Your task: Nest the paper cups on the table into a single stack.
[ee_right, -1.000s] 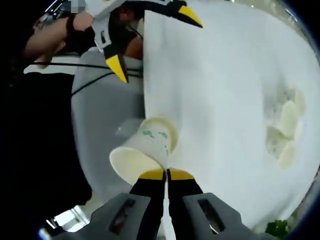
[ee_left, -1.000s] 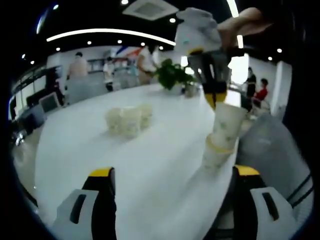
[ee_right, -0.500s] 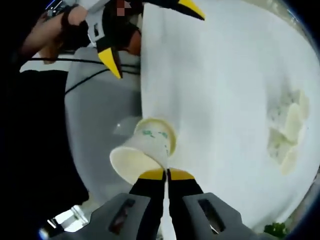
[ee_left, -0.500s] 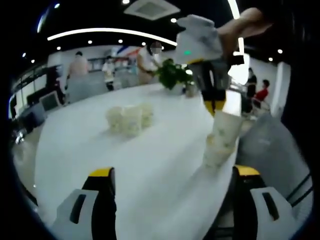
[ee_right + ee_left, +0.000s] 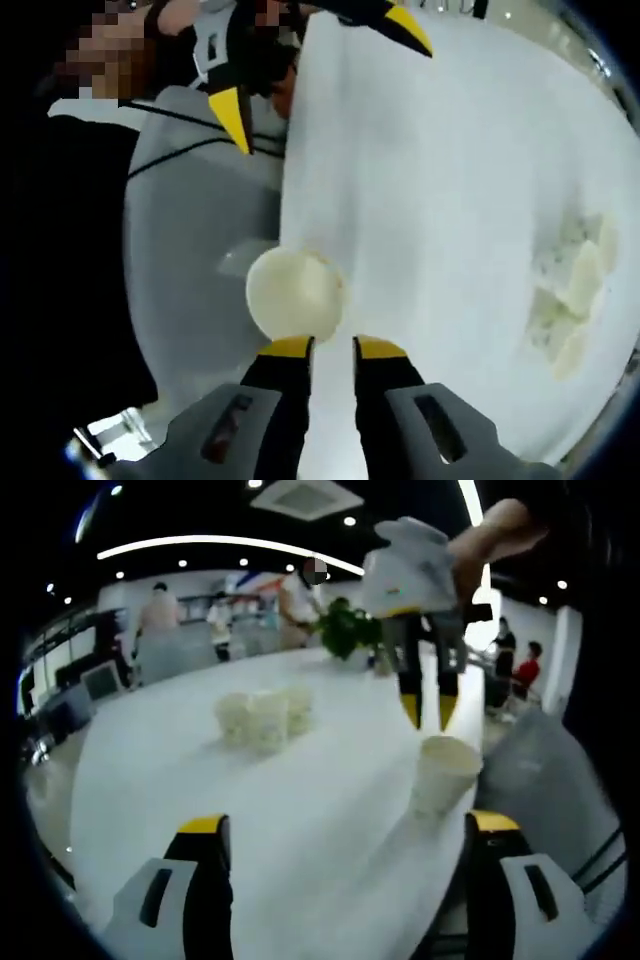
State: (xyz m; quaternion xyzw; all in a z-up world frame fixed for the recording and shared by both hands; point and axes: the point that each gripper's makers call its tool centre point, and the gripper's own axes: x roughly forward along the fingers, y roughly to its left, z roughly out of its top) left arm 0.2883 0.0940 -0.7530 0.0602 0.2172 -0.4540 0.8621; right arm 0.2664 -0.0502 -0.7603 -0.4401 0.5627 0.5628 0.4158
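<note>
A short stack of nested white paper cups [image 5: 445,770] stands upright at the right edge of the white table [image 5: 250,800]. My right gripper [image 5: 429,710] hangs just above it, jaws a little apart and holding nothing. From above, the stack's mouth [image 5: 295,292] lies just ahead of my right gripper [image 5: 334,347], clear of both tips. A cluster of several loose cups [image 5: 262,715] sits mid-table, also seen as the cluster [image 5: 570,300] at the right. My left gripper [image 5: 350,825] is wide open and holds nothing. It also shows as the left gripper [image 5: 318,70] over the table's edge.
A grey chair [image 5: 540,770] stands right beside the table edge by the stack, seen again as the chair [image 5: 190,220]. A potted plant [image 5: 345,630] sits at the table's far end. Several people stand or sit in the background.
My right gripper has let go of the cup it held; that cup now sits down inside the stack. The jaws have opened and drawn back from the rim.
</note>
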